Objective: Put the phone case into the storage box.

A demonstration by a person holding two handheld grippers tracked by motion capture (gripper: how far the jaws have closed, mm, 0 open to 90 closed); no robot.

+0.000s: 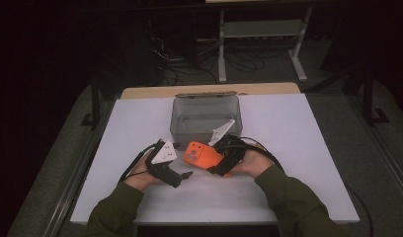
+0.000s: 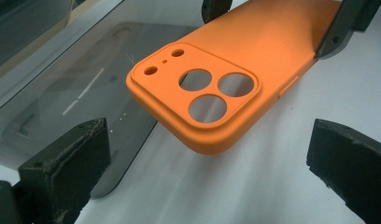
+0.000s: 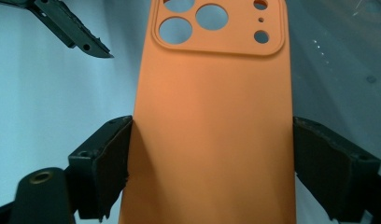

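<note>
An orange phone case (image 1: 203,156) with round camera cut-outs is held just above the white table (image 1: 288,143). My right gripper (image 1: 224,165) is shut on the case (image 3: 212,126), its jaws pressing the two long edges. The camera end of the case (image 2: 216,88) points toward my left gripper (image 1: 183,177), which stands open a little short of it, with nothing between its jaws. In the left gripper view the right gripper's fingers (image 2: 340,28) clamp the far end of the case.
A clear grey plastic box (image 1: 205,117) stands on the table right behind the case; its wall (image 2: 62,93) lies close to the left gripper. A wooden board edge (image 1: 209,91) runs along the table's far side. Cables trail from both grippers.
</note>
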